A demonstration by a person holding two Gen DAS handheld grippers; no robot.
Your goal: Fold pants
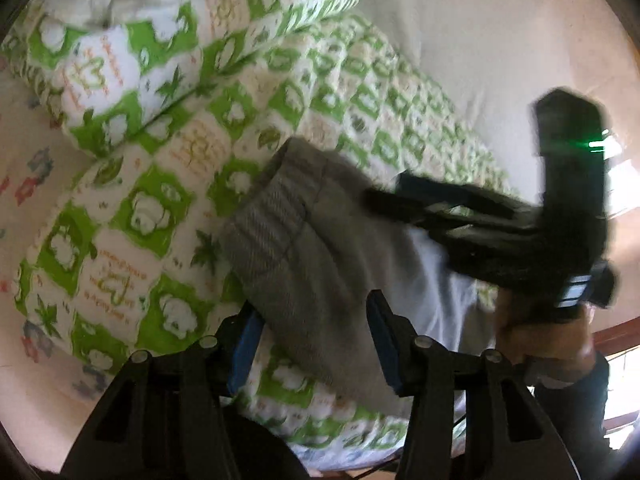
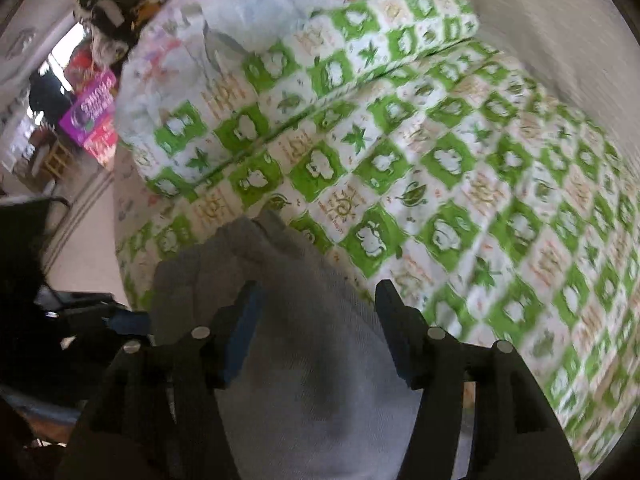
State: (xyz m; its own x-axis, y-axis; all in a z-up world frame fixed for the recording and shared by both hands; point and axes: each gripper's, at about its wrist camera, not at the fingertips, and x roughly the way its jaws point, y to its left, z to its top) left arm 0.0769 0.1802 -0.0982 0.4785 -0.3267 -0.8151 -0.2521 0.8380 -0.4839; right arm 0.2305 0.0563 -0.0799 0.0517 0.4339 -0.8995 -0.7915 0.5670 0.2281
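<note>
Looking along our left gripper [image 1: 316, 336], we see the grey pants [image 1: 304, 248] lying bunched on the green-and-white patterned bedspread [image 1: 152, 208], their ribbed waistband turned toward the far left. Our left jaws stand spread wide, one blue-padded finger on each side of the fabric, and they pinch nothing. To the right in that view our right gripper [image 1: 472, 220] reaches across the pants from the right, held in a hand [image 1: 540, 332]; motion blur hides its tips there.

From the right wrist view, our right gripper [image 2: 316, 320] also has its jaws released, straddling a raised grey hump of the pants [image 2: 304, 352] that fills the near middle of the picture. We cannot tell whether the fingers touch the cloth. A folded quilt [image 2: 320, 64] in the same green pattern lies at the far side of the bed, with a pale pillow [image 2: 224, 12] behind it. A bright pink and purple box [image 2: 92, 116] sits off the bed at the far left, near a floor [image 2: 92, 240] of light colour.
</note>
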